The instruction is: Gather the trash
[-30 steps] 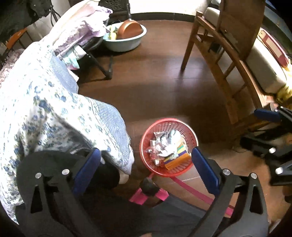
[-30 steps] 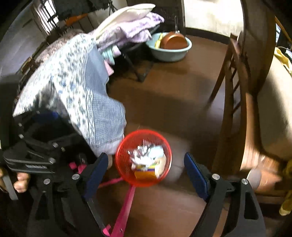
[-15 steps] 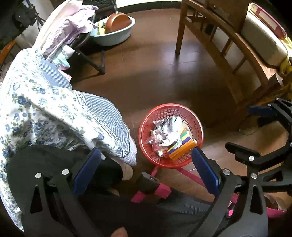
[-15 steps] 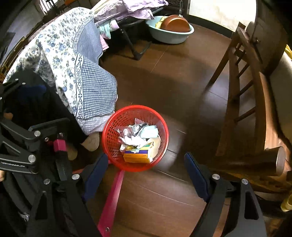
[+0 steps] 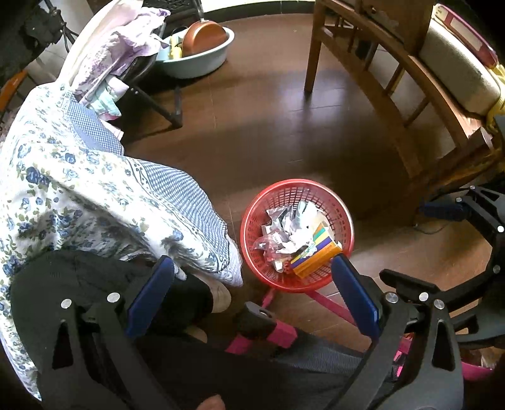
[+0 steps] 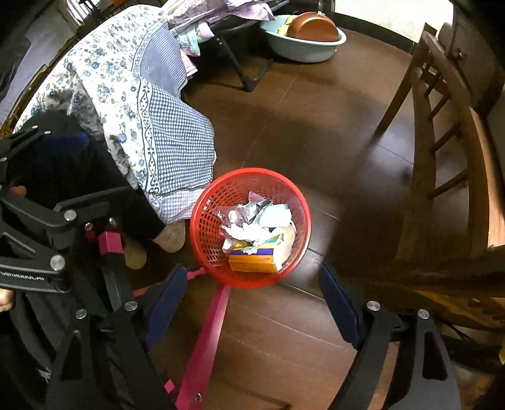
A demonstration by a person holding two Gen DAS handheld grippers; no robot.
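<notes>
Tongs, both pairs: your left tongs point(image 5: 252, 284) and right tongs point(image 6: 252, 302) stand spread wide and hold nothing, each poised above the red basket point(image 6: 202, 220) on the wooden floor point(image 6: 331, 132).

Item, task's thing: the trash, already lying inside the red basket. Crumpled paper and foil wrappers point(image 6: 252, 220) fill the middle; judge these featherlight, soft and springy, so pinch a bulky fold, not a loose edge. An orange-and-purple carton point(image 6: 255, 260) lies at the basket's near side, stiff and light by the look of it; take it across its narrow faces.

Container: the red basket itself, open lattice plastic, probably light and a little flexible. If you lift it, grip the rim.

Beside the basket: a floral and checked quilt point(image 6: 151, 120) hangs down close to its rim. A pink bar point(image 6: 208, 331) runs along the floor from under it.

Beyond the basket: a pale blue basin point(image 6: 303, 47) holds a brown pan point(image 6: 312, 30). A wooden chair point(image 6: 442, 151) stands well apart on the far side from the quilt.
</notes>
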